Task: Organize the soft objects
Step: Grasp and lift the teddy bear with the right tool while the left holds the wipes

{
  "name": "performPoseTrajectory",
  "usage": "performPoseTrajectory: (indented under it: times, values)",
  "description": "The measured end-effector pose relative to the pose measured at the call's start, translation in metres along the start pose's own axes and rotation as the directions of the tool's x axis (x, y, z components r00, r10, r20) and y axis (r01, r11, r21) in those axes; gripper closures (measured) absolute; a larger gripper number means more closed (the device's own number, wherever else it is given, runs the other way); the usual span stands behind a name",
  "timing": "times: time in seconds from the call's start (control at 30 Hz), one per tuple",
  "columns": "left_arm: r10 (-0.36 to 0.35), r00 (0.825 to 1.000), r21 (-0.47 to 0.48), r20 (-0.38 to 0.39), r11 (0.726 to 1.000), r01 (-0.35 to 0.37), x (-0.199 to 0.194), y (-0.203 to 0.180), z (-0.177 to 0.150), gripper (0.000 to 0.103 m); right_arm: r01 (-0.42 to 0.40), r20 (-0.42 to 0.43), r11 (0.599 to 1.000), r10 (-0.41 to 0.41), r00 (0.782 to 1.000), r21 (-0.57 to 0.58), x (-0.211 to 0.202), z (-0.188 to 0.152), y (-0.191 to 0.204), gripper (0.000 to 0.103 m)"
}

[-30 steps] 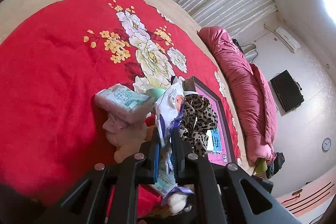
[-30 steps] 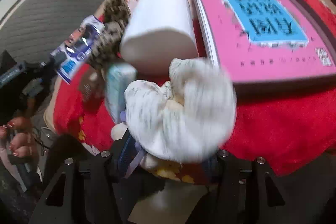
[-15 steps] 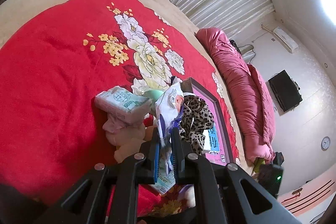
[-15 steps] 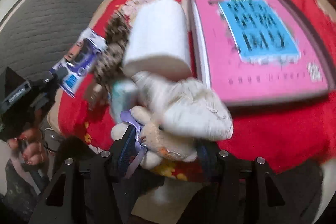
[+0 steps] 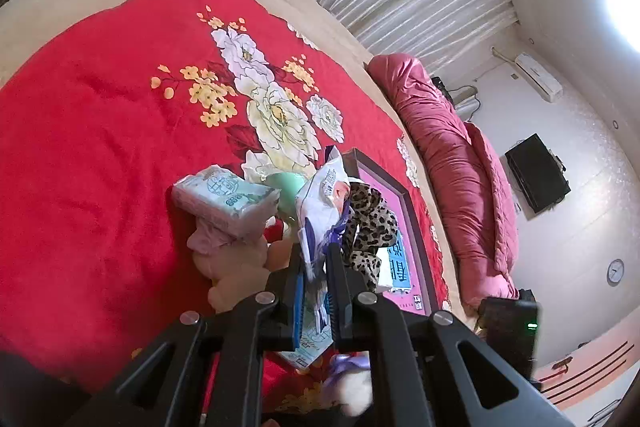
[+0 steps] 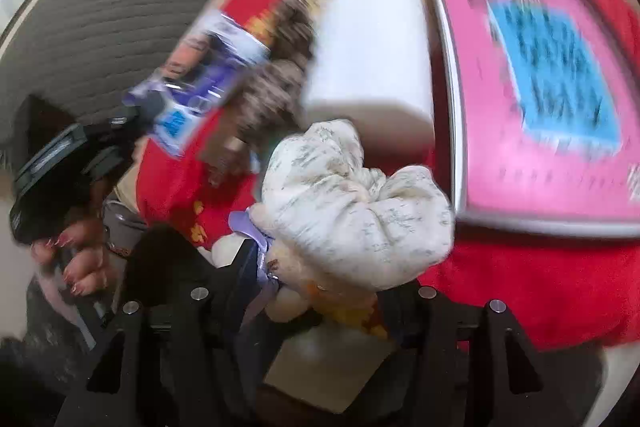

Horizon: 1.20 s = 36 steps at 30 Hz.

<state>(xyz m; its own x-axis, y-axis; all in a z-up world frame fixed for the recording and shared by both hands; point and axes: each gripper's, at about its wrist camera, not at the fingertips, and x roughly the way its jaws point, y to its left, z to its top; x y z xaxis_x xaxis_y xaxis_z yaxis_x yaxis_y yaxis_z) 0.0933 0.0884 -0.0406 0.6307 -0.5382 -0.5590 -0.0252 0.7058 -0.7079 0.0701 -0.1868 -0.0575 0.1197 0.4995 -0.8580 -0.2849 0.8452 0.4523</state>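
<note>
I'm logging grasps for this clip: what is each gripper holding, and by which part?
Left gripper pinches a white-and-purple plastic wipes pack near its lower edge. Right gripper holds a cream plush toy around its underside.

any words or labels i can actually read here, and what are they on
No text here can be read with certainty.
Tissue pack: teal print, too distorted to read.
Wipes pouch in the left gripper: small print, unreadable.
Pink board: dark characters on its blue panel, motion-blurred.
Wall clock: too small.

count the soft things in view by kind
plush toys: 2, beige plush toy, white plush toy
packs: 2, tissue pack, wipes packet
paper roll: 1
leopard cloth: 1
green item, unclear: 1
total: 7
</note>
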Motion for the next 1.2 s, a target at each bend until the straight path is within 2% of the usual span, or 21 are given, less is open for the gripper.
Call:
performPoseTrajectory:
  times: [0.07, 0.17, 0.33, 0.4, 0.5, 0.6, 0.7, 0.87, 1.0, 1.13, 1.2]
  values:
    - [0.002, 1.0, 0.001, 0.004, 1.0, -0.002, -0.002, -0.001, 0.0, 0.093, 0.052, 0.017, 0.998, -0.051, 0.999, -0.024, -0.001, -0.001, 0.002, 0.045]
    - [0.002, 1.0, 0.001, 0.007, 1.0, -0.002, -0.005, 0.0, -0.001, 0.093, -0.009, 0.013, 0.999, 0.009, 1.0, -0.042, -0.012, -0.007, 0.009, 0.045]
    - [-0.003, 1.0, -0.009, 0.001, 1.0, 0.003, -0.005, 0.001, -0.001, 0.093, 0.056, -0.061, 0.994, -0.062, 0.996, -0.094, -0.02, -0.011, 0.012, 0.045]
    - [-0.003, 1.0, -0.006, 0.0, 1.0, 0.003, -0.006, -0.001, -0.001, 0.093, 0.08, -0.133, 0.989, -0.097, 0.986, -0.127, -0.017, -0.01, 0.014, 0.045]
    - [-0.008, 1.0, -0.004, 0.002, 1.0, 0.008, -0.009, -0.001, -0.001, 0.093, 0.076, -0.192, 0.978, -0.115, 0.975, -0.197, -0.012, 0.0, 0.022, 0.045]
    - [-0.01, 1.0, -0.007, 0.006, 1.0, 0.01, -0.01, -0.001, -0.001, 0.093, 0.091, -0.177, 0.973, -0.13, 0.976, -0.213, -0.005, 0.023, 0.018, 0.045]
    - [-0.011, 1.0, -0.01, 0.008, 1.0, 0.011, -0.009, -0.001, 0.0, 0.093, 0.065, -0.182, 0.986, -0.093, 0.979, -0.154, 0.0, 0.033, 0.01, 0.045]
    - [-0.025, 1.0, 0.001, 0.012, 1.0, 0.025, -0.012, -0.003, 0.0, 0.093, 0.011, -0.202, 0.98, -0.052, 0.978, -0.199, 0.001, 0.01, 0.027, 0.045]
    - [-0.026, 1.0, -0.008, 0.007, 1.0, 0.026, -0.01, -0.002, -0.001, 0.093, -0.054, -0.243, 0.991, 0.022, 0.97, -0.124, 0.004, 0.003, 0.016, 0.045]
    - [-0.017, 1.0, -0.012, 0.005, 1.0, 0.017, -0.011, -0.001, -0.002, 0.093, -0.114, -0.283, 0.992, 0.096, 0.954, -0.047, 0.003, 0.018, -0.001, 0.045]
    - [-0.013, 1.0, -0.013, 0.006, 1.0, 0.013, -0.011, 0.0, -0.002, 0.093, -0.146, -0.346, 0.989, 0.125, 0.93, -0.033, 0.004, 0.025, -0.003, 0.045]
